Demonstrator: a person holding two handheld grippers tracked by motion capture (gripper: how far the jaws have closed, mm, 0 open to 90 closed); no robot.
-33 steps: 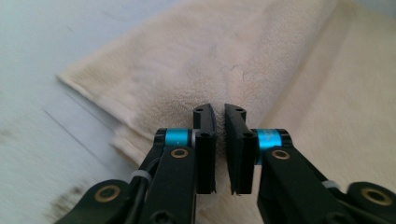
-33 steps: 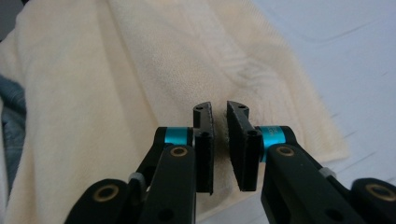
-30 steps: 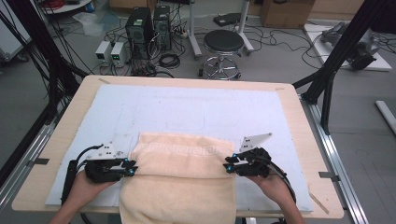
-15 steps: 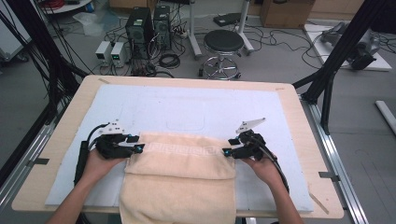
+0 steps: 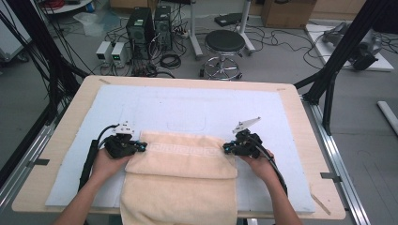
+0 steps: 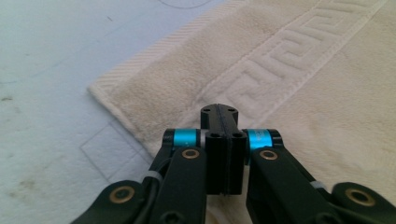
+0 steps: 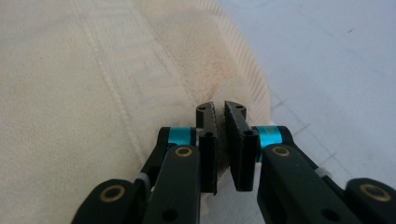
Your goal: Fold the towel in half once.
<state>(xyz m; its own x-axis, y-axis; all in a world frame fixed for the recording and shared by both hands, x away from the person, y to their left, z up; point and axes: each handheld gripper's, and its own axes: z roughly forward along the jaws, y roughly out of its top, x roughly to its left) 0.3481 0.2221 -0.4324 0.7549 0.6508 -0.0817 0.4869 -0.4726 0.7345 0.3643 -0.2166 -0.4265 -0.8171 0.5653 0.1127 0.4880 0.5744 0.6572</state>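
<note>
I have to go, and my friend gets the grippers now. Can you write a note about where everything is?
Left gripper: jaws pressed together at the towel's left edge; whether cloth is pinched between them cannot be told.
Right gripper: jaws a slit apart, with the towel's right corner edge between them.
The towel lies on the light blue mat; its upper part is folded over, and its near end hangs off the table.
Done: one fold.
Left: probably letting go, smoothing and folding again.

Nubby terry-cloth towel (image 5: 180, 161), matt
</note>
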